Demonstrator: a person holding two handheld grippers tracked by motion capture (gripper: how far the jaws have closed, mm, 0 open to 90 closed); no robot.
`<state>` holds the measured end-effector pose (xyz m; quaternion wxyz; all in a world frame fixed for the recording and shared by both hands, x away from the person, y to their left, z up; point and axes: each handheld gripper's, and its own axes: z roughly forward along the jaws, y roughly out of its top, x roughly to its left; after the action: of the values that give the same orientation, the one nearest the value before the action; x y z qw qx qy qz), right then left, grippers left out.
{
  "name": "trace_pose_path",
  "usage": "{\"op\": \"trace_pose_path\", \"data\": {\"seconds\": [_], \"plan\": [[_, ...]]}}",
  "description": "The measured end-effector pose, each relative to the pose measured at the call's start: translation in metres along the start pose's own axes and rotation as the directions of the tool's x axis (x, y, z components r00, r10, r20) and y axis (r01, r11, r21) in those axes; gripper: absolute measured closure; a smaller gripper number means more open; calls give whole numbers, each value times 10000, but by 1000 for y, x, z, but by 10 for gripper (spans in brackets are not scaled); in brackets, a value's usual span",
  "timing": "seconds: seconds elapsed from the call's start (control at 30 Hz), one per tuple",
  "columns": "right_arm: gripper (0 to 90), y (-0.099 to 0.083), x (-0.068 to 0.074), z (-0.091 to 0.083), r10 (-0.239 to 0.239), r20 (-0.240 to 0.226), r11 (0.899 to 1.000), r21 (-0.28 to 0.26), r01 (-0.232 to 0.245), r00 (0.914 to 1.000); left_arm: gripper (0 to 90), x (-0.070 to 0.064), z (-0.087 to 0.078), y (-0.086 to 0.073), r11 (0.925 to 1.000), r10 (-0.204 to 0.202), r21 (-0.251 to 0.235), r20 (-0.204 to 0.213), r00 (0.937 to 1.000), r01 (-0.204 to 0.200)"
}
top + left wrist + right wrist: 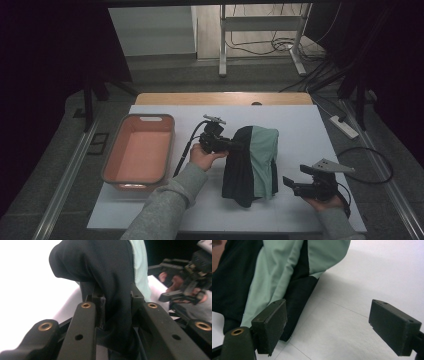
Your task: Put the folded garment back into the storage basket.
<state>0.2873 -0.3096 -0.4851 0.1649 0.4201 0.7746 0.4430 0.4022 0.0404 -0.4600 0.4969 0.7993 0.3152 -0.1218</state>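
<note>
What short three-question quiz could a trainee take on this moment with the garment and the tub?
1. True or false: the left gripper has its jaws shut on the black and green garment.
2. How do the right gripper's jaws stand? A) shut on the garment B) open, holding nothing C) shut on the tub's rim
3. On which side of the garment, in the high view, does the pink tub sit, and does it hold anything?

Key
1. True: black cloth is pinched between the jaws in the left gripper view.
2. B: they stand wide apart over the white table, beside the cloth.
3. To its left; it looks empty.
</note>
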Motion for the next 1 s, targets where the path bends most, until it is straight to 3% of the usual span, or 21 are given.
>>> {"op": "trace_pose_path", "data": {"seconds": [0.67, 1.0], "plan": [[155, 0, -1, 0, 34, 6, 10000, -60, -34, 10000, 743, -16, -26, 10, 9934, 335, -1116, 525, 9981, -275], [154, 0, -1, 0, 41, 23, 10000, -65, -41, 10000, 743, -22, -41, 13, 9894, 516, -1376, 299, 9982, -470]]}}
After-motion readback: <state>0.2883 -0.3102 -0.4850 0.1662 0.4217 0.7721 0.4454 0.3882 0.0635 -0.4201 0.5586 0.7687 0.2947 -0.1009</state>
